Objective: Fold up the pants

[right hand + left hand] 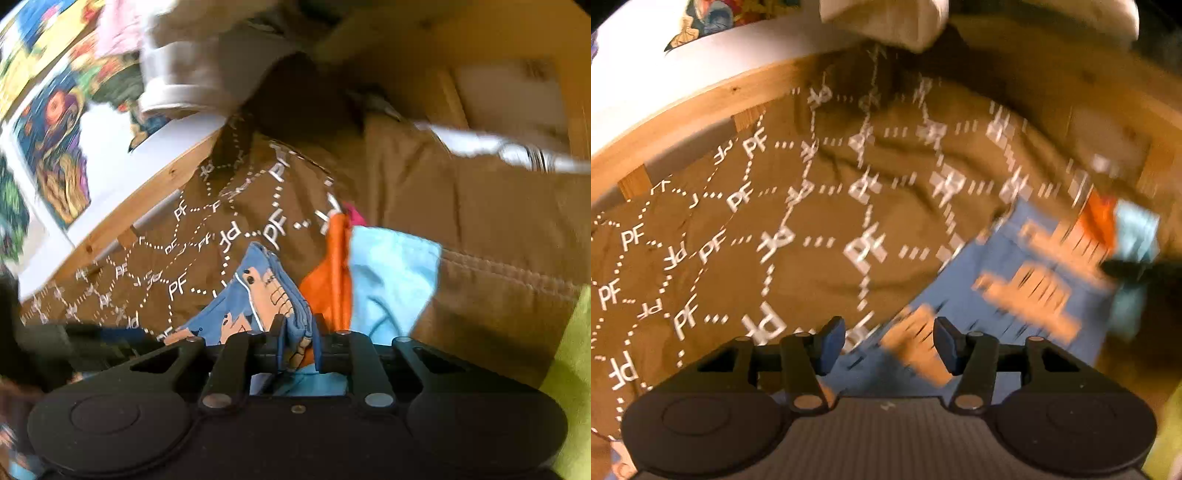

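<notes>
The pants point(1015, 288) are blue with peach cartoon prints. They lie on a brown blanket point(812, 221) printed with white "PF" letters. My left gripper point(889, 341) is open just above the pants, with nothing between its fingers. My right gripper point(297, 339) is shut on a bunched fold of the pants point(266, 291) and holds it above the blanket. The right gripper shows in the left wrist view as a dark blurred shape point(1137, 269) at the pants' far edge.
An orange cloth point(332, 266) and a light blue cloth point(391, 273) lie beside the pants. A wooden bed frame point(701, 107) and a white wall with a colourful poster point(55, 147) stand at the left. A white pillow point(886, 22) lies beyond. A yellow-green cloth point(572, 369) is at the right.
</notes>
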Action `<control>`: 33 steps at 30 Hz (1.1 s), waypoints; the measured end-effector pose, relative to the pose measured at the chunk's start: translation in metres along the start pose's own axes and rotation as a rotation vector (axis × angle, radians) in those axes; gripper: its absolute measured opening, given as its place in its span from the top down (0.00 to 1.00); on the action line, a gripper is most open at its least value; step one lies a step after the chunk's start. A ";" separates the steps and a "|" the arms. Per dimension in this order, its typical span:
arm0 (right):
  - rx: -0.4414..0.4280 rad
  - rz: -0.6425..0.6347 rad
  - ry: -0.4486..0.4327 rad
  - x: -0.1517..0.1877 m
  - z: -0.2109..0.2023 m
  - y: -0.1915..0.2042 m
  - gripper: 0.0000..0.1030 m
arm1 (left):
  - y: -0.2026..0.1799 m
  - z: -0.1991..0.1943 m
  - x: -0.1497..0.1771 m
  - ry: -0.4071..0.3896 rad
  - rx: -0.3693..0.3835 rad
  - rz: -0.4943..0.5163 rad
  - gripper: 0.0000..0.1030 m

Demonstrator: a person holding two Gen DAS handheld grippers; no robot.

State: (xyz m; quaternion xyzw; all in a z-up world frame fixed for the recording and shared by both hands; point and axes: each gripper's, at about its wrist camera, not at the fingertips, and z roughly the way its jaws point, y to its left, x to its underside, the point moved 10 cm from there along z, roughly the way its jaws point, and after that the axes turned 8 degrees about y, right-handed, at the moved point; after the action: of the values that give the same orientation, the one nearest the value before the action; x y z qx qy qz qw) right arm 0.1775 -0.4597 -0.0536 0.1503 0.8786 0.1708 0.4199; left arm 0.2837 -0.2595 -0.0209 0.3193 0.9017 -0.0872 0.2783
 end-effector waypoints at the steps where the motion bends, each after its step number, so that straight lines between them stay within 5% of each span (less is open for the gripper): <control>1: 0.017 -0.048 -0.016 0.000 -0.003 0.006 0.86 | -0.004 -0.005 -0.008 -0.006 0.038 -0.018 0.42; 10: 0.078 -0.484 -0.094 0.021 -0.011 0.076 0.87 | -0.054 -0.009 -0.069 0.093 0.302 -0.140 0.42; 23: 0.120 -0.692 -0.065 0.046 -0.001 0.103 0.87 | -0.083 0.034 -0.062 0.290 0.207 -0.163 0.41; 24: 0.120 -0.697 -0.064 0.046 -0.001 0.104 0.87 | -0.082 0.036 -0.059 0.297 0.198 -0.166 0.48; 25: 0.121 -0.701 -0.063 0.046 0.000 0.104 0.87 | -0.080 0.038 -0.057 0.304 0.195 -0.170 0.67; 27: 0.121 -0.707 -0.061 0.048 0.001 0.105 0.87 | -0.077 0.038 -0.054 0.308 0.216 -0.181 0.81; 33: 0.098 -0.747 -0.089 0.052 -0.004 0.122 0.87 | -0.053 0.014 -0.046 0.233 0.286 -0.253 0.90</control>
State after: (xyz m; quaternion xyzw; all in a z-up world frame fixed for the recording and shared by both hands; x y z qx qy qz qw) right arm 0.1572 -0.3300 -0.0350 -0.1531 0.8610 -0.0428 0.4831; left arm 0.2867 -0.3295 -0.0078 0.2476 0.9391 -0.2108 0.1110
